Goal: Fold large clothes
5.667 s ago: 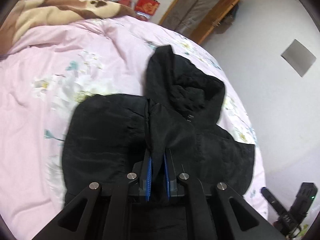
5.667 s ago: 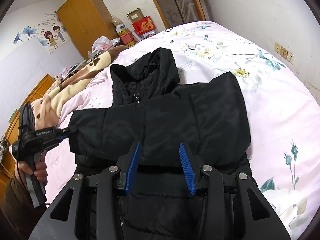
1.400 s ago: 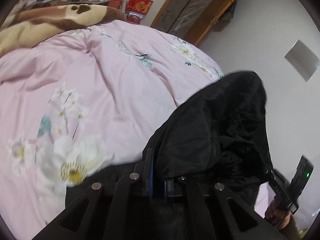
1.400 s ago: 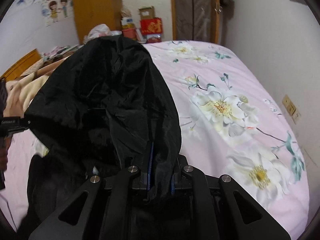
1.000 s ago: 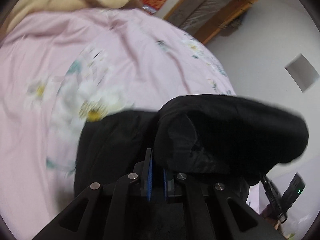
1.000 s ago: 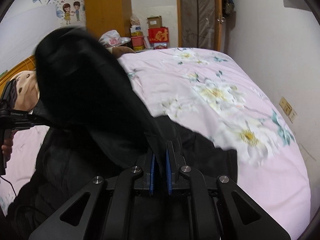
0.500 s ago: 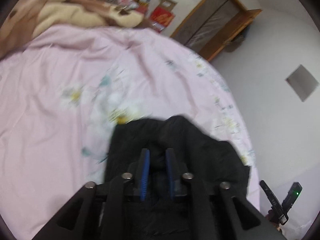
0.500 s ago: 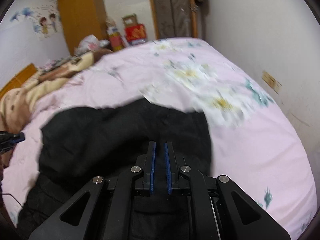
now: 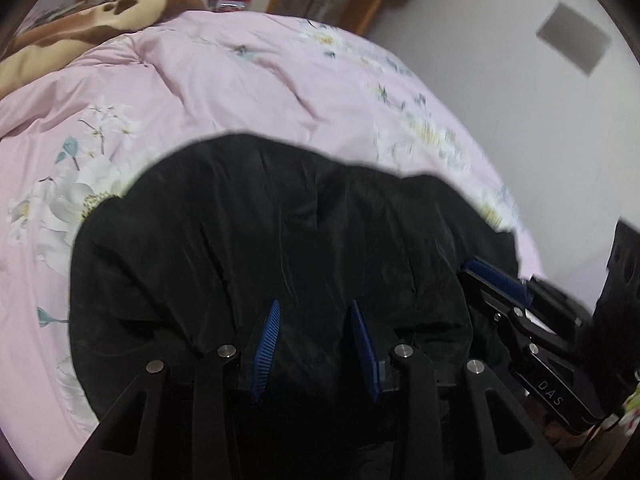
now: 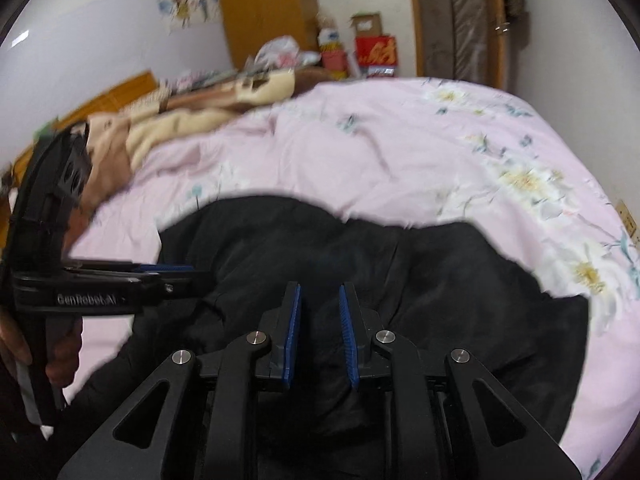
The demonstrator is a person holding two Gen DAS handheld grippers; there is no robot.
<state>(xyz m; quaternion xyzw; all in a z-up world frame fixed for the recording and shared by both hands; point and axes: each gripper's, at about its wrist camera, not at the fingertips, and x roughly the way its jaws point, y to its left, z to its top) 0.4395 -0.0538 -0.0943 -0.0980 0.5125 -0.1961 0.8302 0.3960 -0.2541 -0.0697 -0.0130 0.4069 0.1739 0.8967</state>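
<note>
A black padded jacket lies folded into a compact bundle on the pink floral bed cover. In the left wrist view my left gripper sits low over the jacket's near edge. Its jaws are opening, and the blue pads stand apart with only loose fabric below them. In the right wrist view my right gripper hovers over the same jacket, its jaws opening to a narrower gap and the pads pressing on nothing. Each gripper shows in the other's view: the right gripper, and the left gripper held by a hand.
A brown and cream blanket is heaped at the head of the bed. Beyond it stand a wooden wardrobe and red boxes. A white wall with a socket runs along the bed's right side.
Both grippers swung the jacket's lifted upper part over and down onto its body, then let go. Their jaws, shut on fabric a second ago, now stand apart.
</note>
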